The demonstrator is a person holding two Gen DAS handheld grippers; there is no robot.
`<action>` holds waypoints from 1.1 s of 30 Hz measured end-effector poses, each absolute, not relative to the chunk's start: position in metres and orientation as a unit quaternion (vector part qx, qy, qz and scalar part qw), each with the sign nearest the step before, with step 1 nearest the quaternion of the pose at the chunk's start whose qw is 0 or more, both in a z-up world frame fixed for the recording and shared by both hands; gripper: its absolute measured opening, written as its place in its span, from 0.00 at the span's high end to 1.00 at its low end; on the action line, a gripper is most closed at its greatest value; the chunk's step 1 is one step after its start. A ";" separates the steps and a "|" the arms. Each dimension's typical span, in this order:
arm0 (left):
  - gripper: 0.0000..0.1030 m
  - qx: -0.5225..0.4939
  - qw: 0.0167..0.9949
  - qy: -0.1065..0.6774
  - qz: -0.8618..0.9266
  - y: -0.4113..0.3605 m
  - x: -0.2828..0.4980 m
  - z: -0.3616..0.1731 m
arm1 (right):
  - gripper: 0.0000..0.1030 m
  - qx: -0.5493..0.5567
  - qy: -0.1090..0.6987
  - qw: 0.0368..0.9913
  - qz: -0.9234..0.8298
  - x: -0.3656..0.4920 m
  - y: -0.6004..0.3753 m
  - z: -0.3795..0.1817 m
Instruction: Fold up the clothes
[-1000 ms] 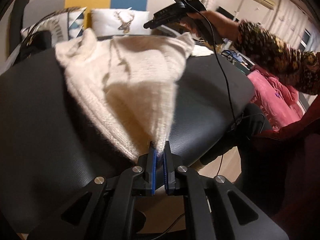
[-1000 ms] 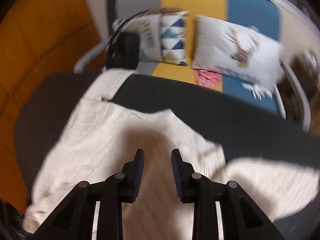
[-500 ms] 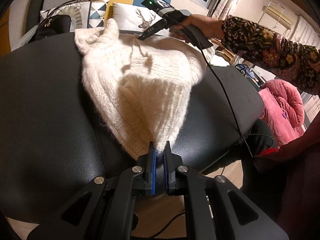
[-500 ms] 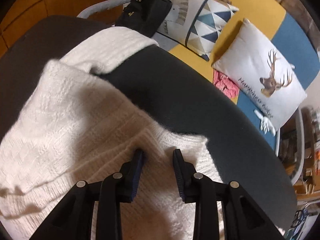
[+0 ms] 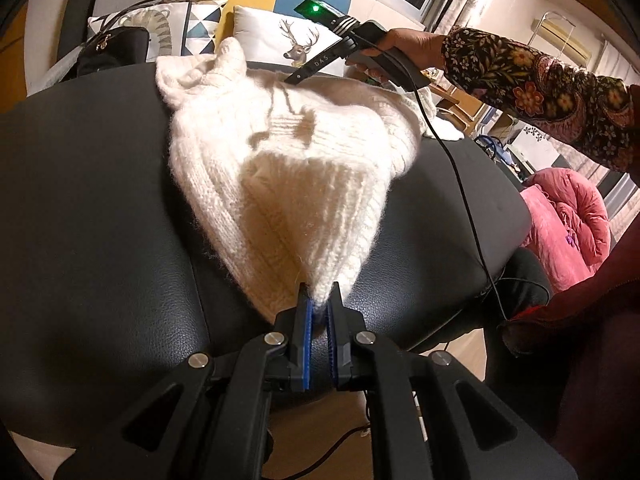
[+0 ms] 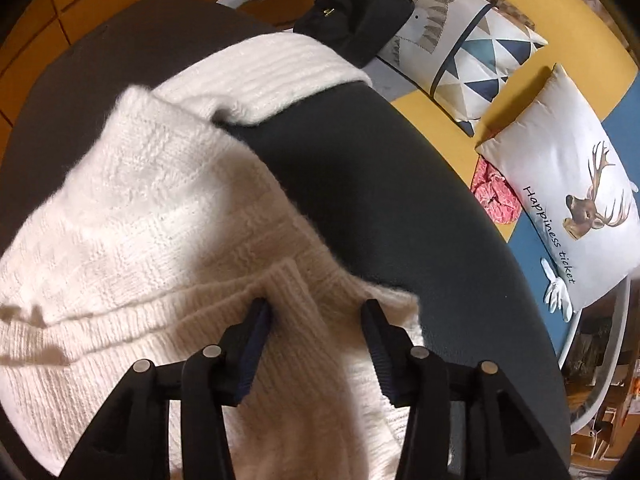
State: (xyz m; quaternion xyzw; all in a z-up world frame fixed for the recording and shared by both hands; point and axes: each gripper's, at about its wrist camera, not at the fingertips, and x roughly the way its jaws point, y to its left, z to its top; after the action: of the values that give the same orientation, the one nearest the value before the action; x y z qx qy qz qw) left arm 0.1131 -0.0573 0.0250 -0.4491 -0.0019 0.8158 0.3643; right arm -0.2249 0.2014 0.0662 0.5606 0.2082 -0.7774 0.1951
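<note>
A fluffy white knit sweater [image 5: 280, 168] lies on a black leather surface [image 5: 100, 220]. My left gripper [image 5: 319, 312] is shut on a near corner of the sweater, which rises to a peak between the blue pads. My right gripper [image 6: 316, 316] is open just above the sweater [image 6: 132, 240], its jaws either side of a ribbed fold. It also shows in the left wrist view [image 5: 292, 79], at the sweater's far edge, held by a hand in a floral sleeve. A ribbed sleeve [image 6: 272, 76] lies toward the far edge.
A black handbag [image 6: 356, 16] sits at the far edge of the black surface [image 6: 380, 184]. Behind are a triangle-pattern pillow [image 6: 476, 56] and a deer pillow [image 6: 568, 192] on a yellow and blue sofa. A pink garment [image 5: 568, 216] lies to the right. A cable [image 5: 460, 184] trails across the surface.
My right gripper has come down onto the sweater's far part and opened wider. My left gripper has kept its hold on the corner and drawn it toward the near edge.
</note>
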 end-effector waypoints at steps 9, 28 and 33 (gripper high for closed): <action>0.94 -0.451 0.347 -0.010 0.822 -0.057 0.109 0.025 | 0.95 0.522 0.170 0.148 -0.823 -0.184 0.192 0.074; 0.94 -0.429 0.305 -0.029 0.850 -0.062 0.118 0.051 | 0.95 0.386 -0.099 0.153 -0.904 0.101 0.308 0.193; 0.93 -0.446 0.287 -0.014 0.848 -0.060 0.118 0.047 | 0.94 0.421 -0.105 0.105 -0.895 0.181 0.334 0.159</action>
State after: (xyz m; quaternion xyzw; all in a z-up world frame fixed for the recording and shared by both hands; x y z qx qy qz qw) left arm 0.1180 -0.0604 0.0469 -0.4457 -0.0140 0.8479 0.2867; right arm 0.1807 0.3336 0.1589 0.4206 -0.1049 -0.8950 0.1053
